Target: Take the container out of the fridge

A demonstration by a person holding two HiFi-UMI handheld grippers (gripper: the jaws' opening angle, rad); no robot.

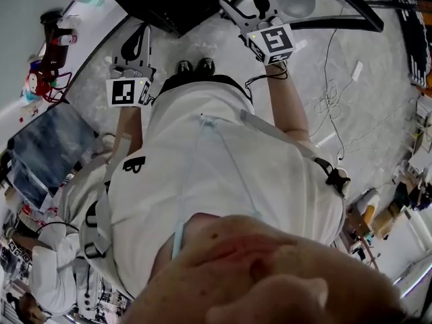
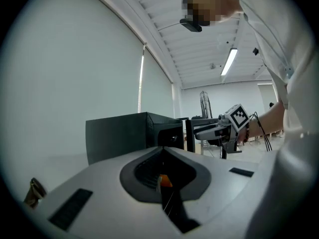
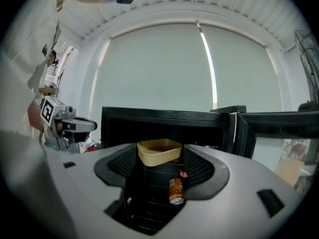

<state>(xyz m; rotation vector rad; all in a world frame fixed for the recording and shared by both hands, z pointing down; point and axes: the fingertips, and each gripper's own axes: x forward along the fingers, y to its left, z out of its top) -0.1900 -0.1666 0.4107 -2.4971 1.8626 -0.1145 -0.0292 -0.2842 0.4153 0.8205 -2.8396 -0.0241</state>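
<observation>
Your right gripper [image 1: 244, 2] is pinching the container [image 3: 159, 152], which looks barely clear of the fridge [image 3: 164, 116]; your left gripper [image 2: 162, 156] is closed on nothing.

- Soft, even daylight through pale roller-blind windows [image 3: 159, 68]; long ceiling tube lamp [image 2: 229, 61] lit, mild glare.
- Black open fridge [image 3: 164, 117] dim inside, little detail; tan plastic container [image 3: 158, 152] reads bright against it.
- Both gripper views fisheye: black corners, bent lines.
- Head view: near foreground at bottom out of focus, floor shadows faint.
</observation>
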